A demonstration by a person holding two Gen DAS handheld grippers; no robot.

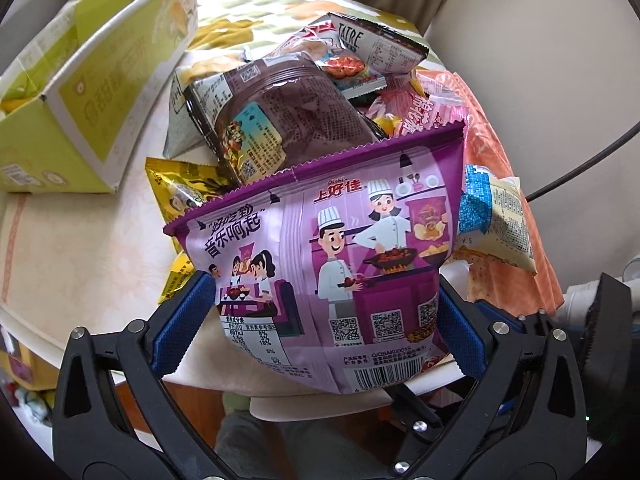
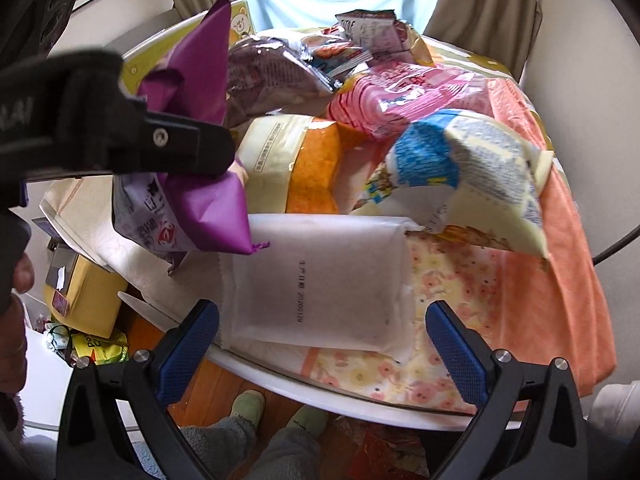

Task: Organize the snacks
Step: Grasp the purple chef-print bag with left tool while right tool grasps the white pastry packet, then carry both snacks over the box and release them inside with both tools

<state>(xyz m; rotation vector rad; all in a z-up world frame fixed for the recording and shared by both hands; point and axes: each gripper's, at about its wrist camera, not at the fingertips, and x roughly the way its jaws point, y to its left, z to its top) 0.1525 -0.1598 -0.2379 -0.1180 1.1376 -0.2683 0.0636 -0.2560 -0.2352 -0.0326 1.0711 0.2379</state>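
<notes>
My left gripper (image 1: 324,320) is shut on a purple chip bag (image 1: 320,256) with cartoon chefs, its blue pads pressing the bag's two sides above the table edge. The same bag (image 2: 200,200) and the left gripper's black finger show at the left of the right wrist view. My right gripper (image 2: 320,340) is open, its jaws wide apart on either side of a white translucent packet (image 2: 316,280) lying at the table's near edge. A heap of snack bags lies behind: a brown one (image 1: 288,120), a pink one (image 2: 408,96), a blue-and-cream one (image 2: 472,168).
An open yellow-green cardboard box (image 1: 76,92) stands at the left on the round table (image 1: 80,260). An orange cloth (image 2: 560,280) covers the table's right side. A yellow box (image 2: 84,296) and my slippered feet are on the floor below.
</notes>
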